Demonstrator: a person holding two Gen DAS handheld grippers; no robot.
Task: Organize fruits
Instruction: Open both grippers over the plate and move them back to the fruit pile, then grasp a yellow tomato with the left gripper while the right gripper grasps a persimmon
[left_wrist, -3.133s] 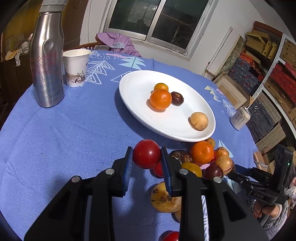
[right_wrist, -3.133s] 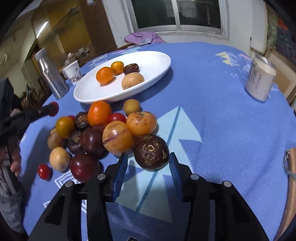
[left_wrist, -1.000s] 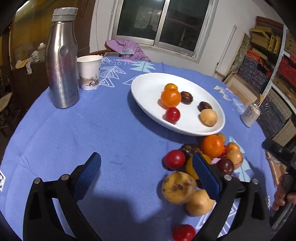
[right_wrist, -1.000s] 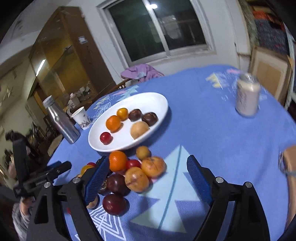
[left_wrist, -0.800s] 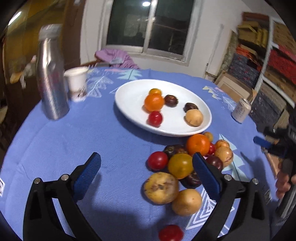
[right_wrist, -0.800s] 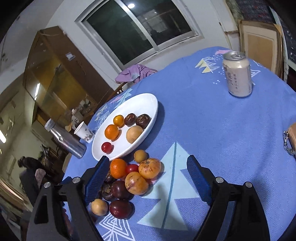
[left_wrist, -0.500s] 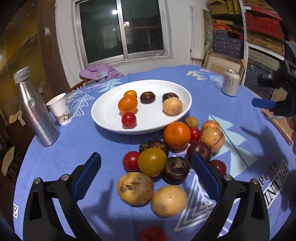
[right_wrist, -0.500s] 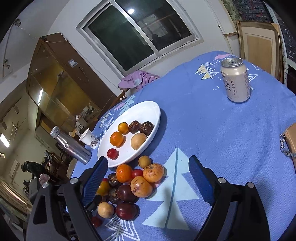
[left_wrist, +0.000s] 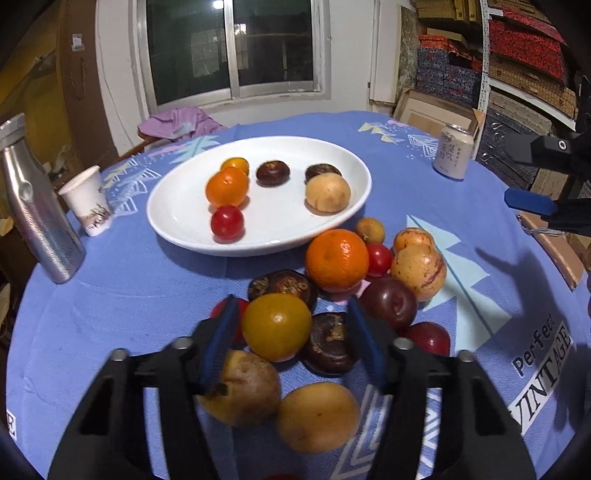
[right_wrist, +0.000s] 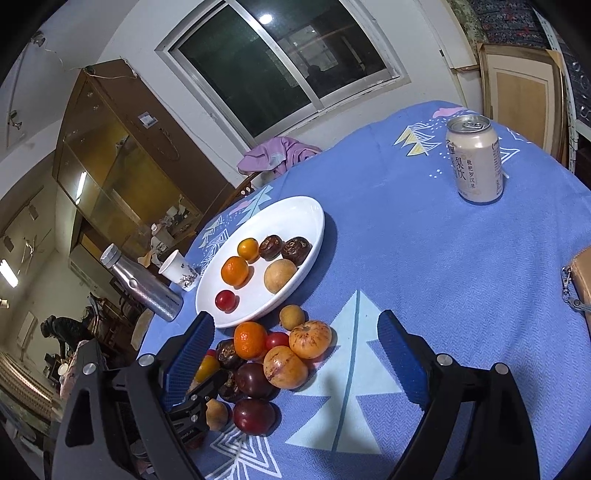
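Blue patterned cloth (left_wrist: 129, 291) covers a round table below a dark window. One white plate (left_wrist: 177, 206) sits mid-table as the landmark and holds six fruits: one orange (left_wrist: 226, 186), one small yellow-orange fruit behind it, one red tomato (left_wrist: 227, 222), two dark brown fruits and one tan round fruit (left_wrist: 328, 193). Just in front of the plate lies a loose fruit pile (left_wrist: 338, 258) of about a dozen; the nearest pieces are cut off or hidden behind gripper parts. Left of the plate stand one steel bottle (left_wrist: 33, 206) and one paper cup (left_wrist: 86, 201); right of it stands one drink can (right_wrist: 474, 158).

Over the pile, the left gripper (left_wrist: 291, 325) has just been narrowing its jaws, with a yellow-orange tomato (left_wrist: 276, 326) and a dark fruit between them, the pads not clearly pressing. The right gripper (right_wrist: 295, 354) hangs spread wide, holding nothing.
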